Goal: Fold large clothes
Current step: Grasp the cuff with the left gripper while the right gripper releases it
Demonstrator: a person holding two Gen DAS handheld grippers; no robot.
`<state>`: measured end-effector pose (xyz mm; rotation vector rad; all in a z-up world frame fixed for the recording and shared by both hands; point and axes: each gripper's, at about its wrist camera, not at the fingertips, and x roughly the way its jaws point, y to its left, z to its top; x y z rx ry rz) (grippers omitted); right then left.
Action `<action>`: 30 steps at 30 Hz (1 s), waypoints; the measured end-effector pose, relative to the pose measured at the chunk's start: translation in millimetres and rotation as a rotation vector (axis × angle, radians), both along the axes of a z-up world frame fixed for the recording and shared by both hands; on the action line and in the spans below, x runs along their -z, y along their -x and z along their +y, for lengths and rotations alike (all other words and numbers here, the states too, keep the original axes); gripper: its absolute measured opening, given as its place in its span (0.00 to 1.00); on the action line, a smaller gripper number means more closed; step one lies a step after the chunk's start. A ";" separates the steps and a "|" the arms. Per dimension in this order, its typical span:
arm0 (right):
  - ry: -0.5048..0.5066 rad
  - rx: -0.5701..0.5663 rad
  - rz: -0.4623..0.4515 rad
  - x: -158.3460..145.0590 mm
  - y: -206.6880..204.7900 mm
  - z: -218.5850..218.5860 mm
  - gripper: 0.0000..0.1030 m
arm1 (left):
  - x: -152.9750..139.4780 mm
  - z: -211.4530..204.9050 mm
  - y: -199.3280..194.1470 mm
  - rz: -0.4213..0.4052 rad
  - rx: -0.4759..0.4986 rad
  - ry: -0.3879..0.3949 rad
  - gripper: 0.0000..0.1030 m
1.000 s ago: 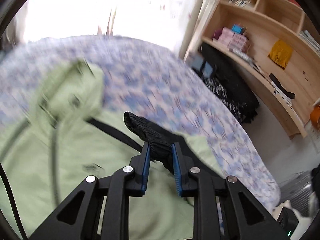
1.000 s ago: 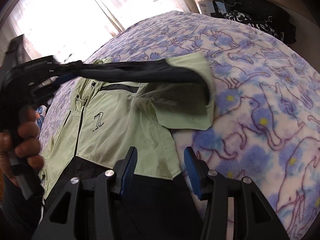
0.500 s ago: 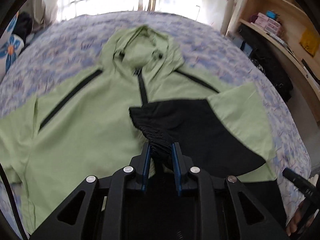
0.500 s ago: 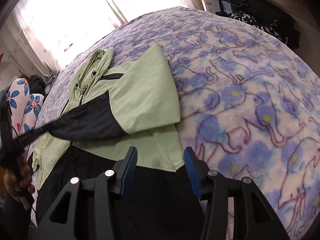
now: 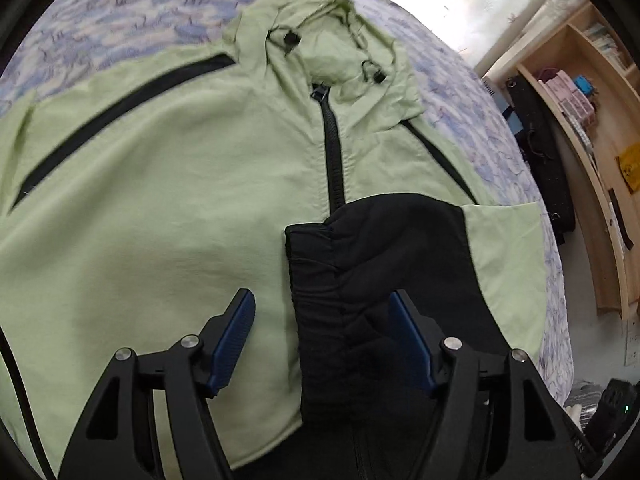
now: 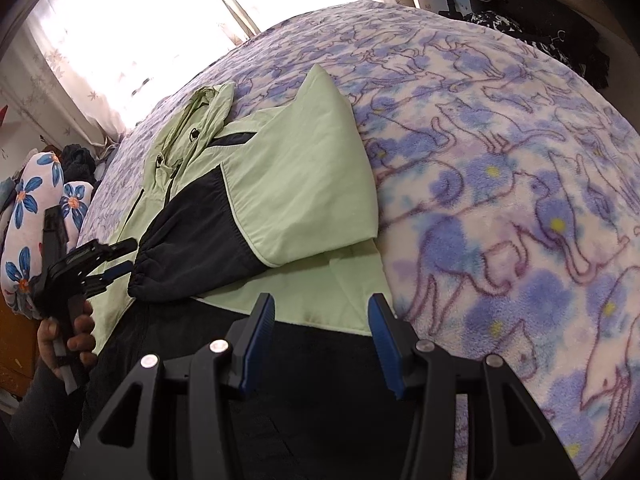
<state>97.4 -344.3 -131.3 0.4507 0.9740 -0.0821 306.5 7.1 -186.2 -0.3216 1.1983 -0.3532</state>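
Note:
A light green hooded jacket (image 5: 160, 208) with a black lower part lies front up on the bed, its hood (image 5: 320, 40) at the far end. Its right sleeve (image 6: 304, 176) is folded across the chest, and the black cuff (image 5: 320, 248) rests near the zip. My left gripper (image 5: 320, 296) straddles that cuff. Its jaws are opening and the blue pads (image 5: 234, 336) stand clear of the cloth. In the right wrist view the left gripper (image 6: 116, 258) is held by a hand (image 6: 68, 332). My right gripper (image 6: 320, 300) hangs open over the jacket's near side edge, with nothing in it.
A fleece blanket (image 6: 520, 160) with blue and purple animal shapes covers the bed. Flowered pillows (image 6: 28, 216) lie at the bed's left side. Wooden shelves (image 5: 592, 160) and dark bags (image 5: 536, 168) stand beyond the right side. A bright curtained window is behind the bed.
The left gripper swung the sleeve over and down onto the jacket's chest, then opened its jaws off the cuff. The right gripper stayed where it was, open.

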 end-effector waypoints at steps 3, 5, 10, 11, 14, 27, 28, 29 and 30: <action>0.034 0.000 -0.009 -3.4 -1.2 2.7 0.47 | 2.1 -12.8 -5.6 -0.014 -0.001 -0.076 0.23; 0.063 0.006 -0.016 -6.7 -3.0 2.9 0.47 | -8.2 -21.7 -2.7 -0.075 -0.002 -0.136 0.21; 0.123 0.056 -0.092 -22.6 -8.7 -2.2 0.47 | -60.8 -29.2 8.8 -0.252 0.029 -0.216 0.20; 0.130 0.057 -0.109 -25.7 -10.4 -2.9 0.47 | -71.1 -27.0 10.9 -0.286 0.031 -0.235 0.20; 0.187 0.059 -0.129 -31.9 -18.4 -2.9 0.47 | -100.7 -18.1 14.8 -0.389 0.037 -0.310 0.20; 0.054 0.022 0.042 -6.6 -108.6 -29.5 0.49 | -35.3 48.9 1.3 -0.162 0.003 -0.262 0.27; 0.044 0.017 0.051 -3.5 -121.9 -33.0 0.49 | -30.3 51.0 -1.5 -0.151 -0.009 -0.247 0.29; 0.032 0.012 0.062 0.4 -138.0 -37.6 0.49 | -26.3 53.5 -4.6 -0.139 -0.024 -0.231 0.30; 0.026 0.009 0.072 3.0 -149.3 -40.5 0.49 | -22.0 55.8 -7.4 -0.126 -0.038 -0.210 0.31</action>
